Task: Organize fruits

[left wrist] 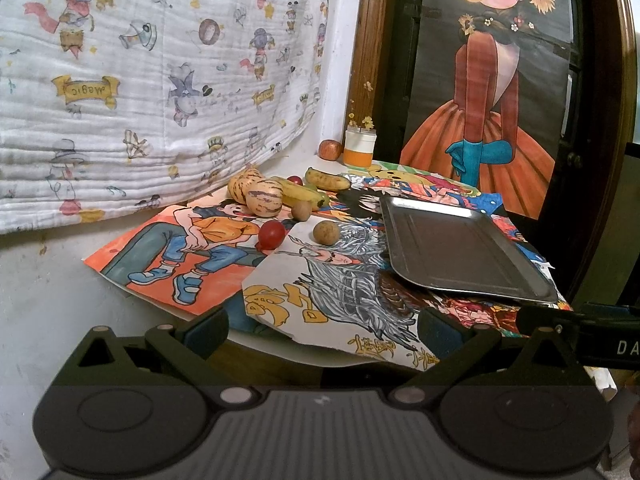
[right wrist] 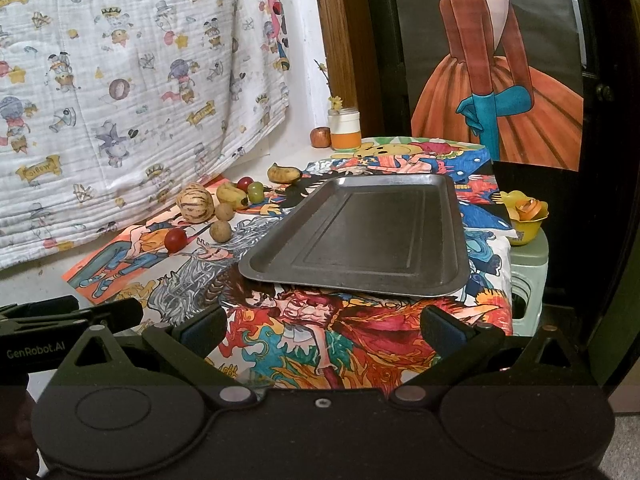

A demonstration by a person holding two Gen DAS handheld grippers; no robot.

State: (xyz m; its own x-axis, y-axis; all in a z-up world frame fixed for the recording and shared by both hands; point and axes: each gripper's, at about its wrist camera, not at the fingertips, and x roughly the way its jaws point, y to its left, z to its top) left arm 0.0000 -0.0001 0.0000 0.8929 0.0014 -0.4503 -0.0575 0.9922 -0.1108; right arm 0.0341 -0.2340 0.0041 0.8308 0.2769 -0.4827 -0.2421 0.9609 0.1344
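Observation:
Fruit lies in a loose group on drawings at the table's far left: two striped pepino melons (left wrist: 262, 197) (right wrist: 195, 203), small bananas (left wrist: 327, 179) (right wrist: 283, 173), a red cherry tomato (left wrist: 272, 234) (right wrist: 176, 239), two brown round fruits (left wrist: 326, 232) (right wrist: 220, 231), a green grape (right wrist: 255, 191). An empty metal tray (left wrist: 460, 248) (right wrist: 368, 232) sits to their right. My left gripper (left wrist: 324, 332) is open and empty, well short of the fruit. My right gripper (right wrist: 324, 330) is open and empty, in front of the tray.
A white and orange jar (left wrist: 359, 147) (right wrist: 345, 127) and a small apple (left wrist: 330, 149) (right wrist: 321, 137) stand at the back. A yellow flower cup (right wrist: 524, 216) sits on a green stool (right wrist: 528, 276) right of the table. A printed cloth (left wrist: 140, 80) hangs on the left.

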